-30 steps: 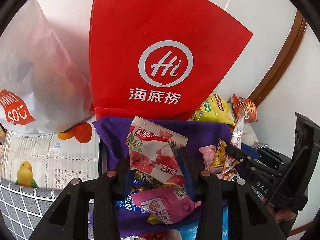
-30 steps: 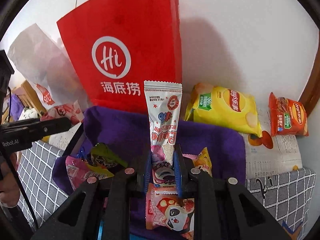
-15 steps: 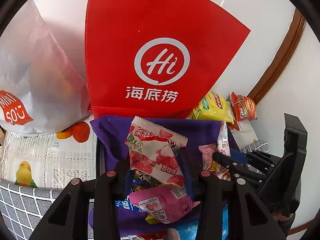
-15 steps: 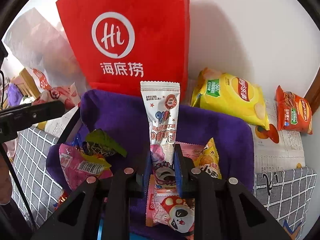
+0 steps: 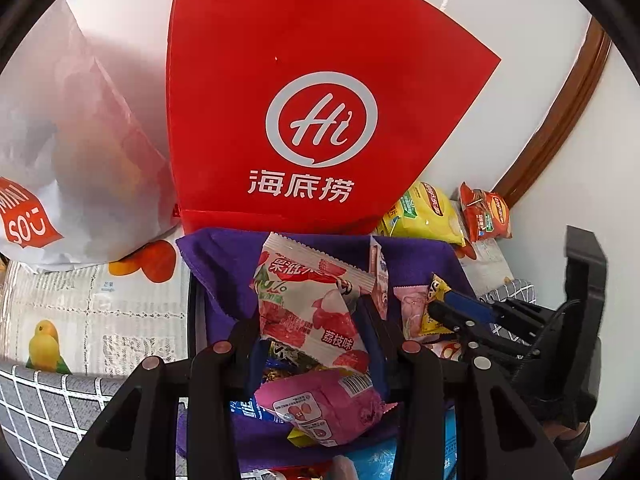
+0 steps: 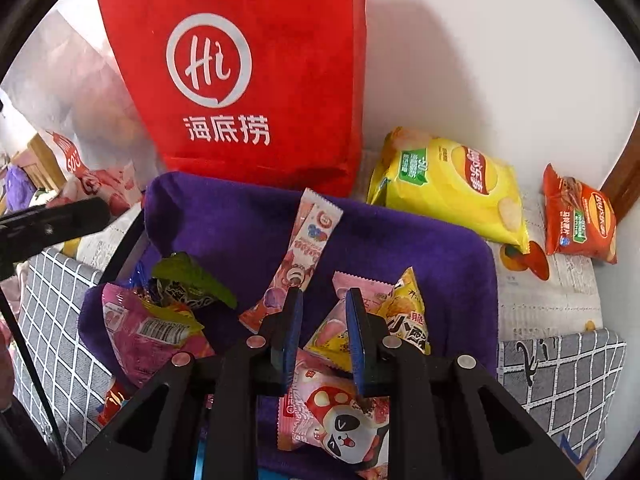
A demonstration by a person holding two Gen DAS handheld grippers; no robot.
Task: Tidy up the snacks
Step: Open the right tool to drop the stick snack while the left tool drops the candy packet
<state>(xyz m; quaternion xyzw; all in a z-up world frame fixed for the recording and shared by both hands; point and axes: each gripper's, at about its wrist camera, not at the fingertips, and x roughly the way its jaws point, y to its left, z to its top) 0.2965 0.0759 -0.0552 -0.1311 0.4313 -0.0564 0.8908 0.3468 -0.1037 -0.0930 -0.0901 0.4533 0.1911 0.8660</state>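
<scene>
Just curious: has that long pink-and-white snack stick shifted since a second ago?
Yes. The snack stick now lies tilted against the purple cloth, released from the right gripper.

A table covered by a newspaper-print cloth with fruit and bird motifs (image 5: 100, 304) carries the snack spread, with a grey grid-patterned cloth (image 6: 560, 376) along its near edge. On it sit a purple-lined basket (image 6: 400, 240), an upright red bag (image 6: 248, 80) against the wall just behind it, and a white plastic bag (image 5: 60, 140) to the left. A yellow chip bag (image 6: 448, 184) and an orange chip bag (image 6: 580, 216) lie to the right.
</scene>
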